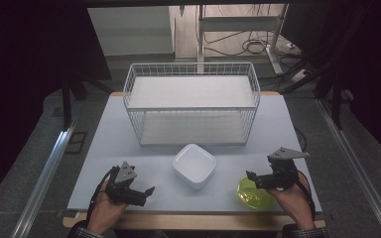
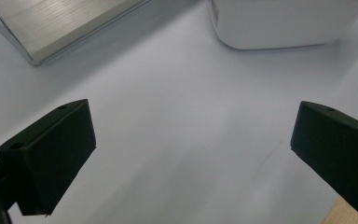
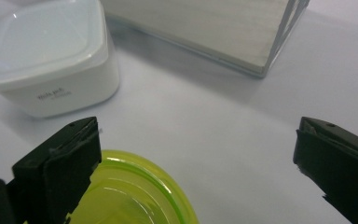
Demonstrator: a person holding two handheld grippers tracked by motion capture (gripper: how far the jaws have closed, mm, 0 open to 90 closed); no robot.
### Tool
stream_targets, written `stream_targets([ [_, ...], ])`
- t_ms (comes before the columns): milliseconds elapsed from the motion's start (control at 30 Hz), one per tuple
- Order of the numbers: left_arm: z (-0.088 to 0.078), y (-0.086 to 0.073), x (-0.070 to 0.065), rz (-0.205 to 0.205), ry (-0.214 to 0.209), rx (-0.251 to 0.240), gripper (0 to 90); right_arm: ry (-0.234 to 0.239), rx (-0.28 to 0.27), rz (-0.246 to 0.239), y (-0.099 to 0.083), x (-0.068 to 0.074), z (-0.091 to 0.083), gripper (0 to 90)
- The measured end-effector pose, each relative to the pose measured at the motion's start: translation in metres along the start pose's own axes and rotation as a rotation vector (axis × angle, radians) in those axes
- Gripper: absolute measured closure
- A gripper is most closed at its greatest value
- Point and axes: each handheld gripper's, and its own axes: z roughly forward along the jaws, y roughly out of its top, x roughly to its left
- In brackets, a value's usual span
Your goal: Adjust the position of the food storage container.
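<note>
Near the table's front right corner sits the translucent yellow-green plastic bowl (image 1: pixel 254 193), just under the right gripper (image 1: pixel 252 177), jaws spread wide and empty. Left gripper (image 1: pixel 148 193) is spread too. A shallow bite on the thin rim could tip the bowl toward the square white plastic container (image 1: pixel 194 165).

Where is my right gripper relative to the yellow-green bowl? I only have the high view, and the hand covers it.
Observer: In the right gripper view, the right gripper stands open above the yellow-green bowl; one jaw overlaps the rim, and I cannot tell if it touches.
Operator: Anything printed on the white bowl?
Observer: Yes, the white bowl has small grey lettering on its side, too small to read.
Operator: And the left gripper?
Observer: The left gripper is open over bare table, nothing between the jaws.
</note>
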Motion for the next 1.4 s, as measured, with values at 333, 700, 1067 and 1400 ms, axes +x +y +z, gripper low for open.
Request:
stream_targets([
  [333,-0.002,-0.003,0.003,-0.014,-0.008,-0.028,3.1,0.015,-0.013,0.028,0.000,0.000,-0.003,10.4],
  [700,-0.001,-0.004,0.000,0.017,0.002,-0.033,4.9,0.053,-0.017,-0.006,0.001,0.009,-0.013,41.4],
  [1067,-0.002,-0.004,-0.001,0.028,0.029,-0.035,4.9,0.186,0.044,-0.103,-0.006,0.045,-0.033,89.8],
  [1400,-0.001,-0.004,-0.002,0.039,0.041,-0.028,4.9,0.270,0.113,-0.137,-0.024,0.072,-0.035,89.8],
])
